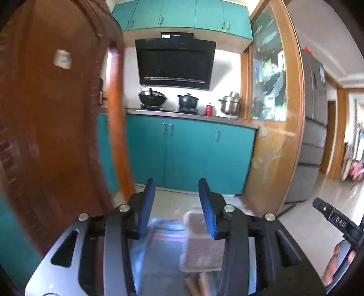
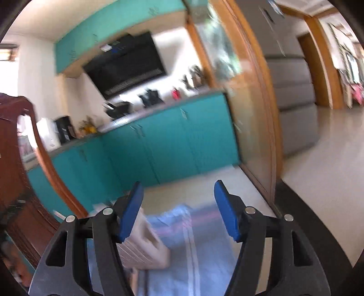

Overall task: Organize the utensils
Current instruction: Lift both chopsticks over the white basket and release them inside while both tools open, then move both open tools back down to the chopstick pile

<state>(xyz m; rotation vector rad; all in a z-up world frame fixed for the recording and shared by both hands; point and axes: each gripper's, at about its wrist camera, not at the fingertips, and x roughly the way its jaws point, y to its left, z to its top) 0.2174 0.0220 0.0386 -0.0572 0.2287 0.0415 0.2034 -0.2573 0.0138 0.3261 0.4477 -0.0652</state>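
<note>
Though blurred, seemingly a container [image 1: 202, 241] below both hand-held grippers [image 1: 177, 205] [image 2: 178, 208], agape, empty.

Cabinets: teal base cabinets [image 1: 188, 150] across the middle, teal wall cabinets [image 1: 182, 13] along the top
Hood: black range hood [image 1: 175, 62], upper centre
Door frame: orange wood frame [image 1: 293, 109], right of centre
Floor: pale glossy tiles [image 2: 318, 177], lower right
Chair: dark carved wooden chair [image 1: 52, 118], left side
</note>
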